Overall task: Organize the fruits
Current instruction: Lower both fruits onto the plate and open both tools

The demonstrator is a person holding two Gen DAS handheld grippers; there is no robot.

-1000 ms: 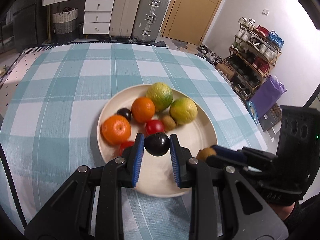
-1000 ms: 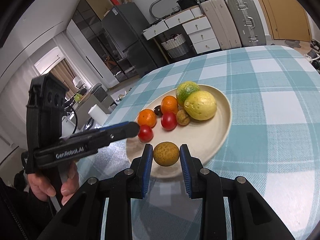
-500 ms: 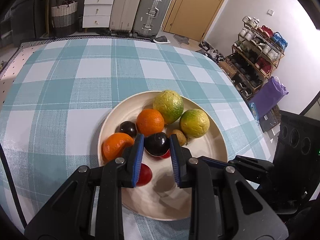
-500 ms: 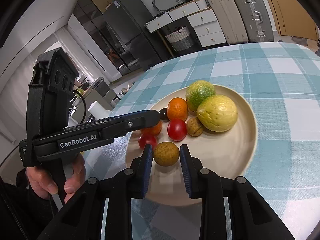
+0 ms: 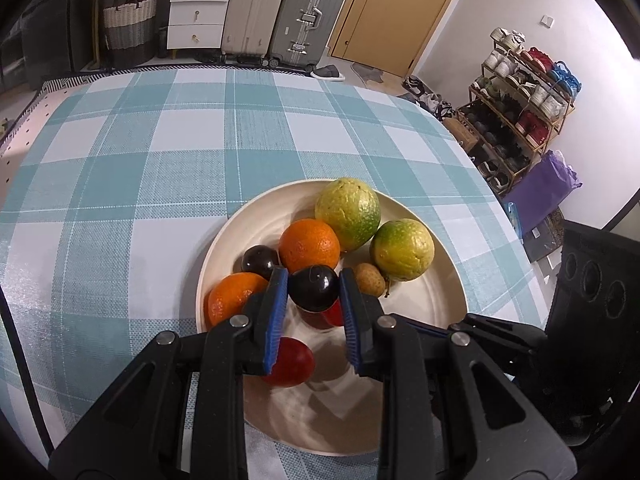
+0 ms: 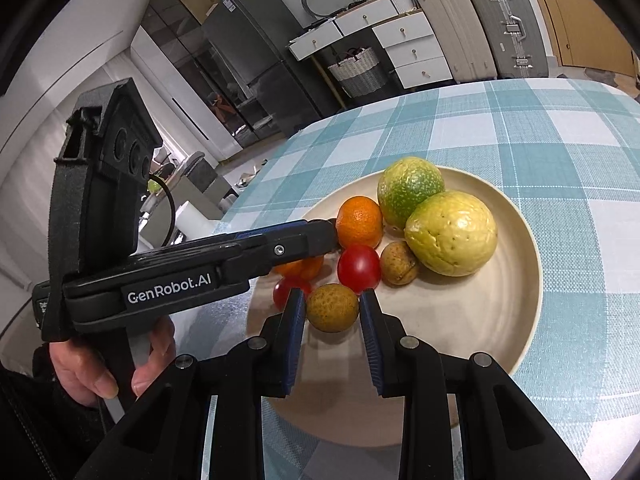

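A cream plate (image 5: 432,312) (image 6: 516,240) on the checked tablecloth holds two green-yellow fruits (image 5: 347,213) (image 5: 401,249), two oranges (image 5: 309,245) (image 5: 234,298), a dark plum (image 5: 260,261), red tomatoes (image 5: 290,362) (image 6: 359,267) and a small brown fruit (image 5: 370,279). My left gripper (image 5: 313,290) is shut on a dark plum (image 5: 313,289), held over the fruit pile. My right gripper (image 6: 332,307) is shut on a brown round fruit (image 6: 332,308), low over the plate's near side. The left gripper also shows in the right wrist view (image 6: 320,236).
The checked tablecloth (image 5: 160,168) stretches to the left and beyond the plate. Off the table stand suitcases (image 5: 308,12), a white drawer unit (image 5: 196,12), a shoe rack (image 5: 516,92) and a fridge (image 6: 256,60).
Both grippers have moved forward over the plate, each still holding its fruit. The left one now holds its plum above the pile, near the orange.
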